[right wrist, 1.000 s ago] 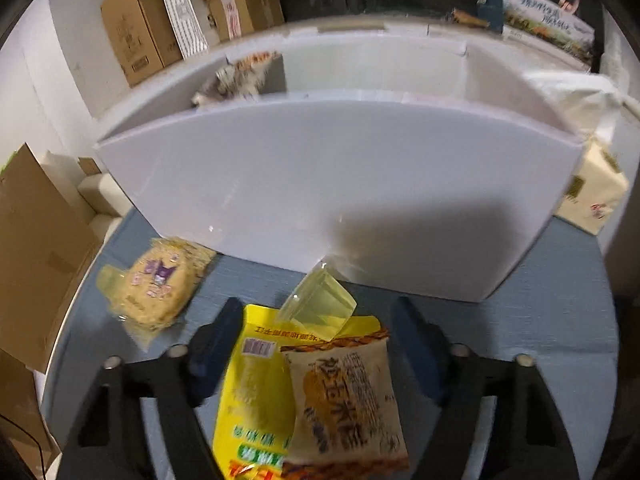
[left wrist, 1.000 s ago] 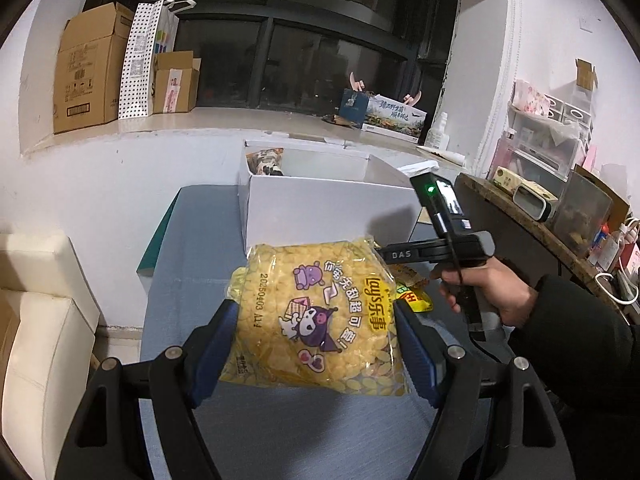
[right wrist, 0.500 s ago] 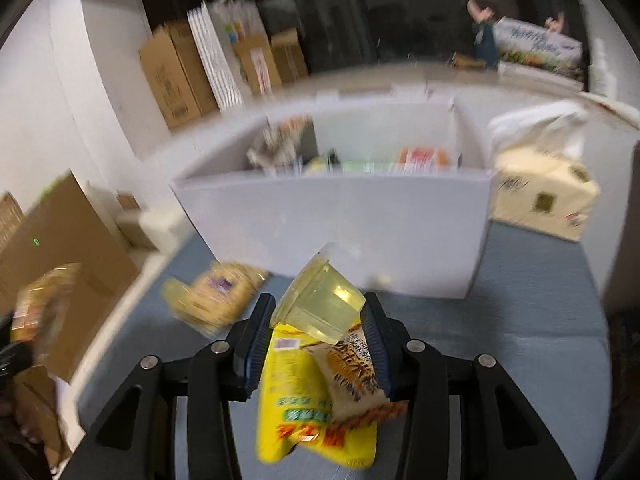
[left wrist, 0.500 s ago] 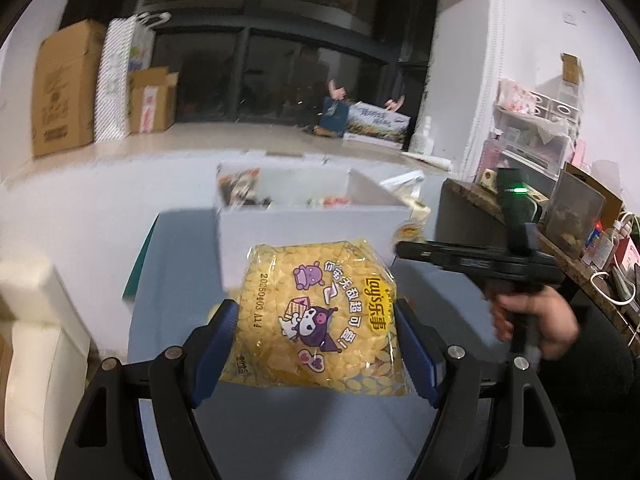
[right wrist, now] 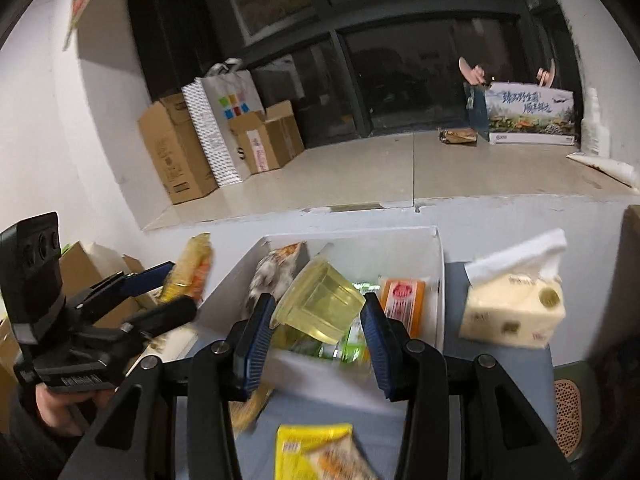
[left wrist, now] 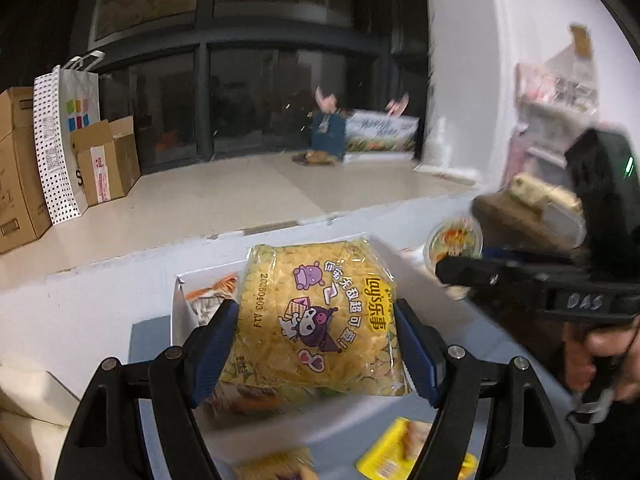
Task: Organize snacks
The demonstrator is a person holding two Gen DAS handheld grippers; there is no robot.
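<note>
My left gripper [left wrist: 316, 344] is shut on a yellow Lay's snack bag [left wrist: 320, 316] and holds it in the air in front of the white storage box [left wrist: 180, 304]. My right gripper [right wrist: 316, 332] is shut on a clear yellow jelly cup [right wrist: 320, 300], held above the front of the same white box [right wrist: 436, 280], which holds several snack packs. The right gripper also shows at the right of the left wrist view [left wrist: 520, 280], with the cup's lid [left wrist: 454, 240] facing the camera. The left gripper shows at the left of the right wrist view [right wrist: 160, 292], holding its bag.
A yellow snack pack [right wrist: 320, 456] lies on the blue-grey table [right wrist: 480, 360] below my right gripper; it also shows in the left wrist view [left wrist: 400, 452]. A tissue box [right wrist: 512, 304] stands right of the white box. Cardboard boxes [right wrist: 176, 160] line the ledge behind.
Both grippers have risen and moved forward toward the white box. The right gripper closed on the jelly cup and lifted it off the table. The left still holds its bag.
</note>
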